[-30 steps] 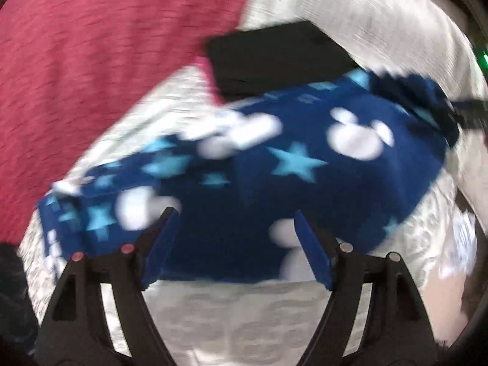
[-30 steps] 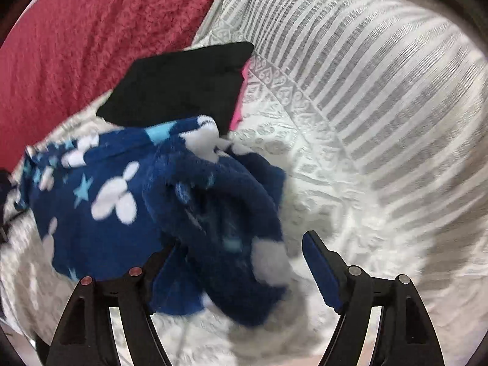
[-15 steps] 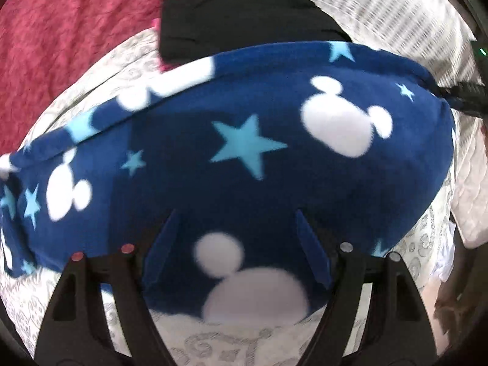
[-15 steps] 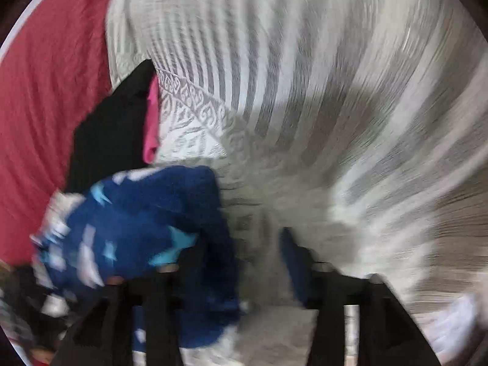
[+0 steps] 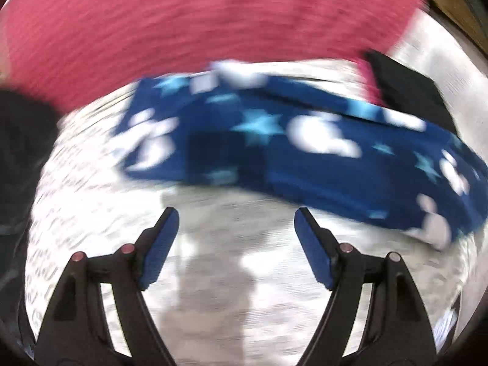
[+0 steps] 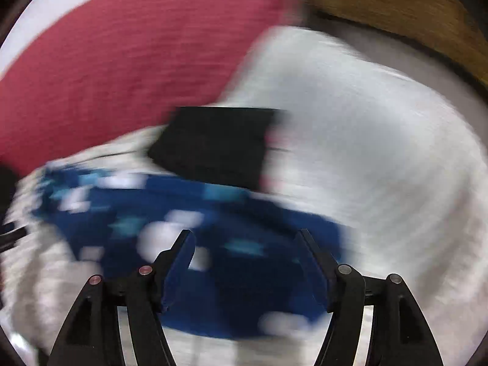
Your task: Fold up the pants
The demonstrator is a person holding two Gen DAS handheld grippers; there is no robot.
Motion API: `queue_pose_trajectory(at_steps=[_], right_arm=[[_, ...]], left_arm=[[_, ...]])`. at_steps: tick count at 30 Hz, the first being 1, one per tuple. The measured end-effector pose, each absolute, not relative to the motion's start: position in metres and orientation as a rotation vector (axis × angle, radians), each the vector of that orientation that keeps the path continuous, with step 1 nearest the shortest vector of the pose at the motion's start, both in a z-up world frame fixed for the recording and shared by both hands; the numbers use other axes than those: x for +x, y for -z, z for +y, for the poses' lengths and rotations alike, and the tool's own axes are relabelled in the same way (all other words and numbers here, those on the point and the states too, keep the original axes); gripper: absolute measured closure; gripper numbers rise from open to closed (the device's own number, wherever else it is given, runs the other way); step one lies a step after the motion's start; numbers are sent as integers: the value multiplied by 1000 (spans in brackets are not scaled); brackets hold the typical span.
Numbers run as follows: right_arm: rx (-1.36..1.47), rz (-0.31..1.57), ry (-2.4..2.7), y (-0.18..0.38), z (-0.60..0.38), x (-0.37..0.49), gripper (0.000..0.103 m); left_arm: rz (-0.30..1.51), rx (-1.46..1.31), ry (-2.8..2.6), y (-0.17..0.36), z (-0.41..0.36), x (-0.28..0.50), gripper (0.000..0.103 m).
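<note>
The pants [image 5: 274, 149] are dark blue fleece with white mouse heads and light blue stars. They lie as a long folded band across the white patterned bedspread [image 5: 213, 274]. My left gripper [image 5: 235, 216] is open and empty, a little short of the band's near edge. In the right wrist view the pants [image 6: 213, 244] lie under and ahead of my right gripper [image 6: 245, 238], which is open with the fabric between its jaws. Both views are motion-blurred.
A red blanket [image 5: 198, 21] covers the far side of the bed; it also shows in the right wrist view [image 6: 122, 61]. A folded black garment [image 6: 216, 143] lies just beyond the pants, on something pink. A wooden edge [image 6: 396, 6] runs at the far right.
The pants were held up close to my left gripper; now they lie flat on the bed as a band. Both grippers have pulled back, and the right one is open.
</note>
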State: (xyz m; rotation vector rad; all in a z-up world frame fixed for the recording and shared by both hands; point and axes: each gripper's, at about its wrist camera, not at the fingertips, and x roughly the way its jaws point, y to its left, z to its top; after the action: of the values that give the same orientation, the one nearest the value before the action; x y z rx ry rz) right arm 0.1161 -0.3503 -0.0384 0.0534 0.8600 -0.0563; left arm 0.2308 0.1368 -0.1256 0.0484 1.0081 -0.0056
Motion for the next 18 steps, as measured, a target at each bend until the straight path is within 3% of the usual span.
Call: queue_pose_trajectory(at_steps=[4, 9, 18], right_arm=[[34, 925, -266, 49, -234, 165, 36], [-29, 1013, -577, 82, -80, 224, 41], [146, 1268, -641, 161, 31, 302, 41]], left_arm=[[977, -59, -110, 135, 215, 225, 25], [917, -85, -100, 157, 259, 229, 25], [923, -11, 39, 196, 267, 276, 25]])
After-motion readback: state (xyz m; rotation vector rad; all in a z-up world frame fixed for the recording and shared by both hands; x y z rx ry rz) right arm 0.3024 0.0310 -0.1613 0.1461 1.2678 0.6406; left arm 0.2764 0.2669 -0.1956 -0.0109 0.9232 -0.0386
